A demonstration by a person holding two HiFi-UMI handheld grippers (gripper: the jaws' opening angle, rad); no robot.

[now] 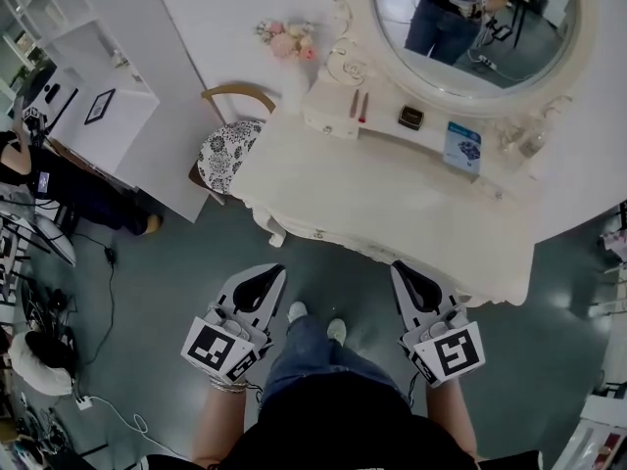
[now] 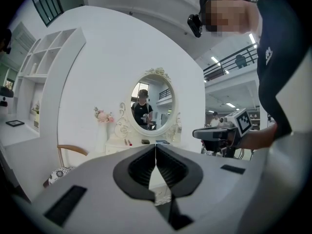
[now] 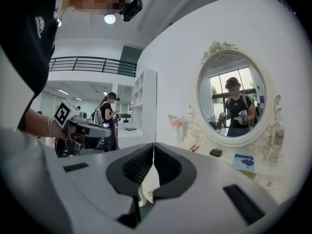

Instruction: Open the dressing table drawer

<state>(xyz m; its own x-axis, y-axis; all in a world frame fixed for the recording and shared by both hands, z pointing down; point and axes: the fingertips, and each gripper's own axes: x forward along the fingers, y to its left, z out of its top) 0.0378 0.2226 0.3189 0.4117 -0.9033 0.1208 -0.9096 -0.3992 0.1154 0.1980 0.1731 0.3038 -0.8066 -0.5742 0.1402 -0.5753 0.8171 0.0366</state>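
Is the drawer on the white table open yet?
Looks shut: no drawer sticks out from the front of the dressing table. The left gripper and right gripper, both closed, are short of it.

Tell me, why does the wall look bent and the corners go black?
Left gripper view: the wide-angle lens bows the white wall and leaves black corners; right gripper view: the same curving, though the oval mirror is sharp; head view: bright, even light, so the white dressing table looks washed out.

The dressing table (image 1: 392,199) is painted cream-white, smooth with a faint sheen; its mirror (image 1: 470,18) is glossy glass. The chair (image 1: 227,153) at its left has a wooden back rail and a patterned cloth seat.
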